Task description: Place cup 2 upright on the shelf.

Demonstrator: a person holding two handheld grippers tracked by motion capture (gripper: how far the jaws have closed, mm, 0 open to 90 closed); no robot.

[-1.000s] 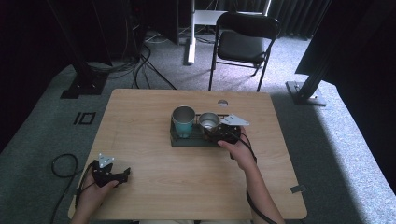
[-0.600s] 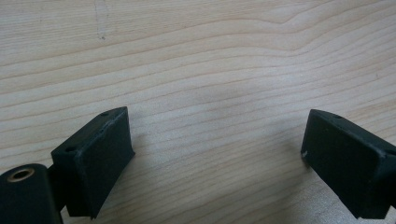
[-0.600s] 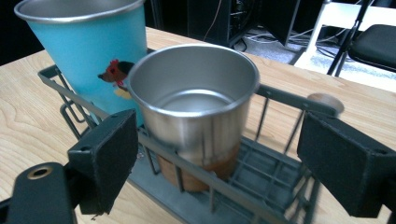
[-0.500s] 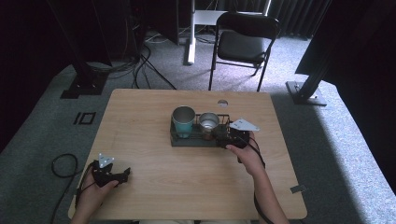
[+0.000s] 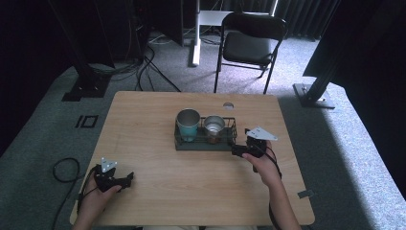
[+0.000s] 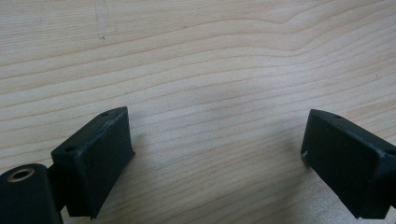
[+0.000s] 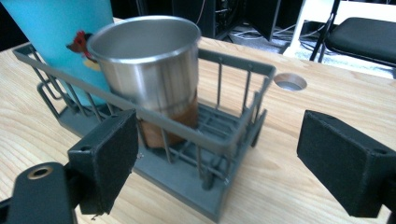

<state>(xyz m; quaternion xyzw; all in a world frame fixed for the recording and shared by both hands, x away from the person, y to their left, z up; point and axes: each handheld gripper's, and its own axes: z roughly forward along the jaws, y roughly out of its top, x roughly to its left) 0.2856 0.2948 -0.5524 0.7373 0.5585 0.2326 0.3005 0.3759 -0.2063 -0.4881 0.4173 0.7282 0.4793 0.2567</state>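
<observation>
A grey wire rack [image 5: 206, 143] stands mid-table and holds a teal tumbler [image 5: 187, 125] on its left and a steel cup [image 5: 214, 125] beside it. My right gripper [image 5: 242, 149] is open just off the rack's right end, jaws pointing at it and nothing between them. In the right gripper view the open right gripper [image 7: 219, 154] faces the rack's corner [image 7: 219, 140], with the steel cup [image 7: 149, 60] upright inside and the teal tumbler [image 7: 60, 42] behind it. My left gripper [image 5: 125, 179] rests open near the table's front left; in its own view the left gripper [image 6: 215, 140] frames bare wood.
The wooden table [image 5: 158, 110] has a round cable hole [image 5: 228, 105] behind the rack, also the cable hole [image 7: 290, 81] in the right gripper view. A black chair [image 5: 251, 43] stands beyond the far edge. Cables lie on the floor at left [image 5: 64, 167].
My right gripper has drawn back from the rack, to the right and slightly toward the person. The cups, rack and left gripper have not moved.
</observation>
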